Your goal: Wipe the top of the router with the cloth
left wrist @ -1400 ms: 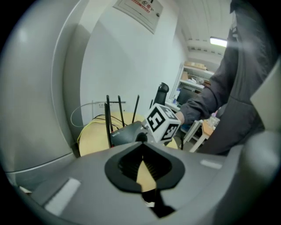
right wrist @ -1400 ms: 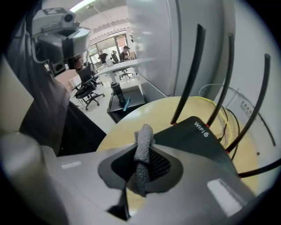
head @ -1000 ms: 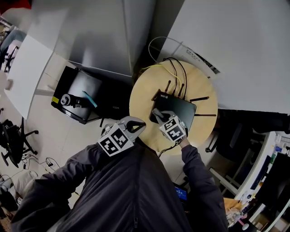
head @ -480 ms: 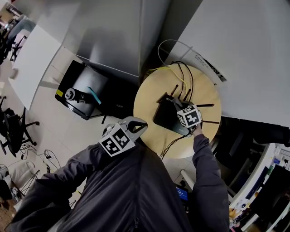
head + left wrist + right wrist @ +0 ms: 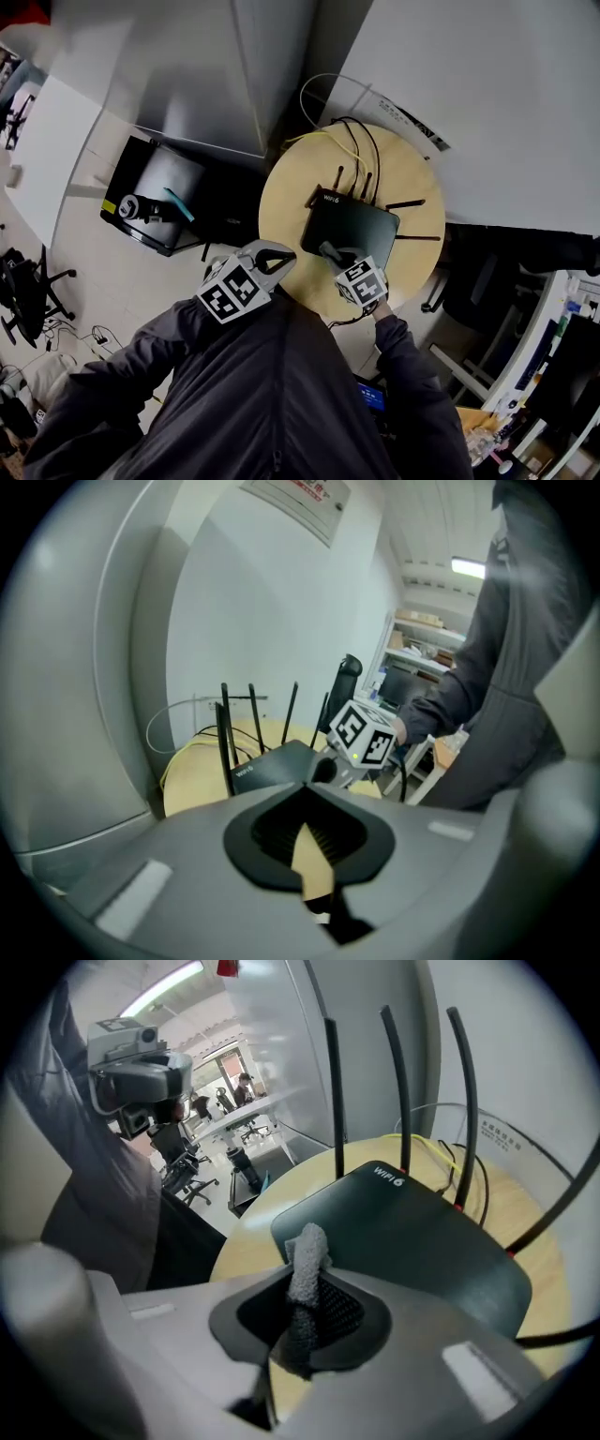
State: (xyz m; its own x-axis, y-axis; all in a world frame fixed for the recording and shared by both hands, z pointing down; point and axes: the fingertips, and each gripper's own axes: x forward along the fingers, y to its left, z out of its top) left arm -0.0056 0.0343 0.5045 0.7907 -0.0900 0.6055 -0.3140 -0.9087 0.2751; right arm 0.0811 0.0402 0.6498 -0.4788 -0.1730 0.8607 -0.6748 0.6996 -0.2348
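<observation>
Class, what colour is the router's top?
Black; the router shows best in the right gripper view.

— We take the router (image 5: 352, 225) for dark plastic, smooth and matt; the table (image 5: 281, 202) under it looks like pale wood, smooth too.
— We agree; the cloth (image 5: 306, 1251) looks grey and nubbly, a rough weave; the right gripper (image 5: 328, 251) has a smooth, matt grey plastic shell; its pads (image 5: 342, 1314) look black and ribbed.
</observation>
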